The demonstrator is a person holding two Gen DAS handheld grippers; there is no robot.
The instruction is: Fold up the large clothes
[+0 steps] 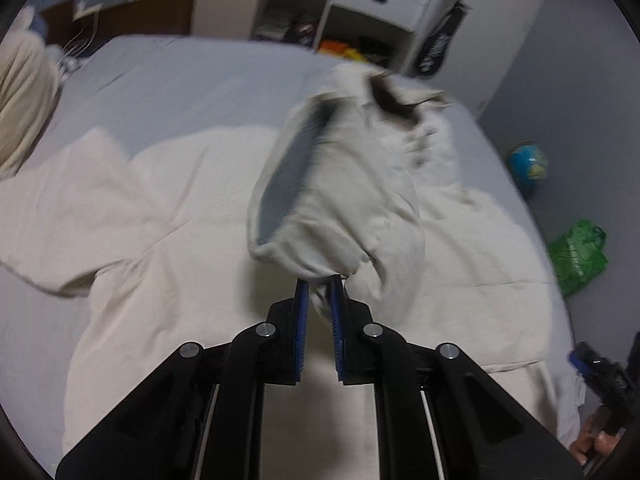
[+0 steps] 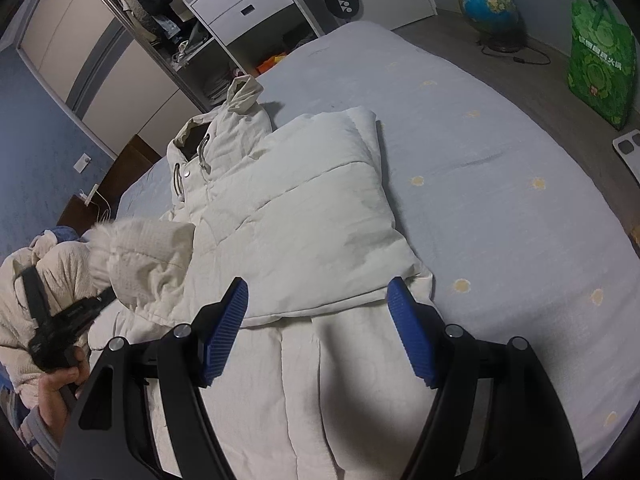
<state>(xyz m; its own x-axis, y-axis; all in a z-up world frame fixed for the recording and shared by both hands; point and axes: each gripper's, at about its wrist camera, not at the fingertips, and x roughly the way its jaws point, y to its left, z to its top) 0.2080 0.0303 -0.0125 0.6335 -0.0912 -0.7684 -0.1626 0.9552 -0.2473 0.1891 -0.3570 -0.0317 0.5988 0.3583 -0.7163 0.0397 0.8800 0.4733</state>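
- Blue-padded and black-framed, the left hand-held gripper [image 1: 320, 292] fills the near edge of its own view, its jaws pinched almost together on a bunch of cream cloth.
- Beyond it spreads the bed [image 2: 500, 168], covered in a pale blue sheet, which carries everything.
- On the bed lies the cream padded jacket [image 2: 304, 216], front up; its right side is already folded in over the chest and its collar points toward 11 o'clock in the right wrist view.
- What the left hand-held gripper lifts is the sleeve [image 1: 340, 184], hanging above the jacket body at about 12 o'clock from the fingers; motion blur makes it hard to say whether the grip is on the cuff itself.
- The right hand-held gripper [image 2: 320, 332] hovers over the hem with its jaws spread wide, holding nothing.
- To do this step well, carry the sleeve across toward 3 o'clock and lay it flat on the chest, level with the panel already folded.
- Let the free gripper press the body down near the hem so that the bulky padding does not drag along with the sleeve.
- Release only once the sleeve lies without a twist.
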